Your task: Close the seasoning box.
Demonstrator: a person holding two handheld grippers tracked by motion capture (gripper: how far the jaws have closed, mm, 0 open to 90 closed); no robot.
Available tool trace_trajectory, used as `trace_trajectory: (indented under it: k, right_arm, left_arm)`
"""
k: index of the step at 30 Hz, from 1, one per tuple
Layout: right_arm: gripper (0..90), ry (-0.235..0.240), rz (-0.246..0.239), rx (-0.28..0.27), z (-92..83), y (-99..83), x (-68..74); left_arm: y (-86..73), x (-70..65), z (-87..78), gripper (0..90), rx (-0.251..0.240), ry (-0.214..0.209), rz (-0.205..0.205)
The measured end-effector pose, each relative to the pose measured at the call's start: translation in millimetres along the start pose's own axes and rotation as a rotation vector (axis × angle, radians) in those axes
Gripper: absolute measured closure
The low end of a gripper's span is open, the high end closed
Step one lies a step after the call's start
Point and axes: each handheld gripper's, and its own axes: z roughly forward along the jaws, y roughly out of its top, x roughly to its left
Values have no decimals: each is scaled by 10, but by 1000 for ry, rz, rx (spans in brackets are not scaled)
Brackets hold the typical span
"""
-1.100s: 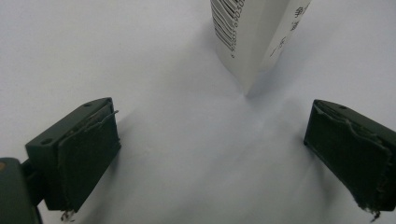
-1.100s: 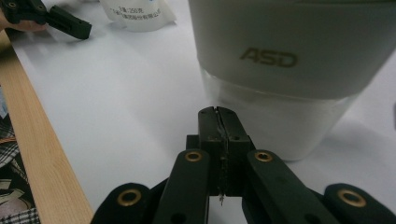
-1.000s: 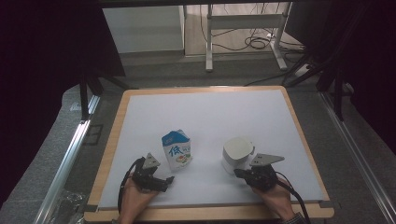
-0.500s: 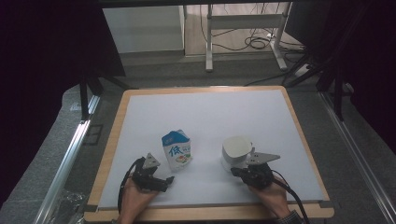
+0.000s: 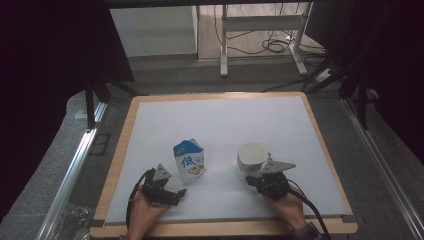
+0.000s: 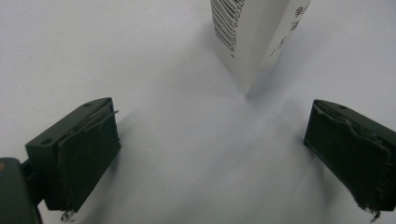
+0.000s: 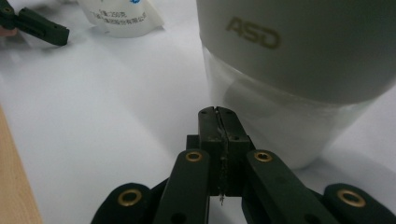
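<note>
On the near half of the white table [image 5: 220, 120], the left gripper [image 5: 176, 194] is sitting with jaws spread wide, the upright milk carton [image 5: 190, 160] standing just beyond and between them, one vertical edge and a barcode facing the jaws. The right gripper [image 7: 218, 122], jaws pressed together on nothing, is pointing at the white cup [image 5: 251, 159] directly ahead, lettered "ASD". The carton is showing a blue Chinese character; its small print is unreadable.

Small milk carton [image 5: 190, 159] upright, white lidded cup [image 5: 251, 160] upright beside it, apart
</note>
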Motion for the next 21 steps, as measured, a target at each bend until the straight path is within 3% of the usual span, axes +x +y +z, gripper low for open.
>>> trace_trajectory:
  k: [21]
  right_arm:
    - [896, -25, -10, 17, -30, -1, -73]
  left_arm:
    - [0, 0, 0, 28, 0, 0, 1]
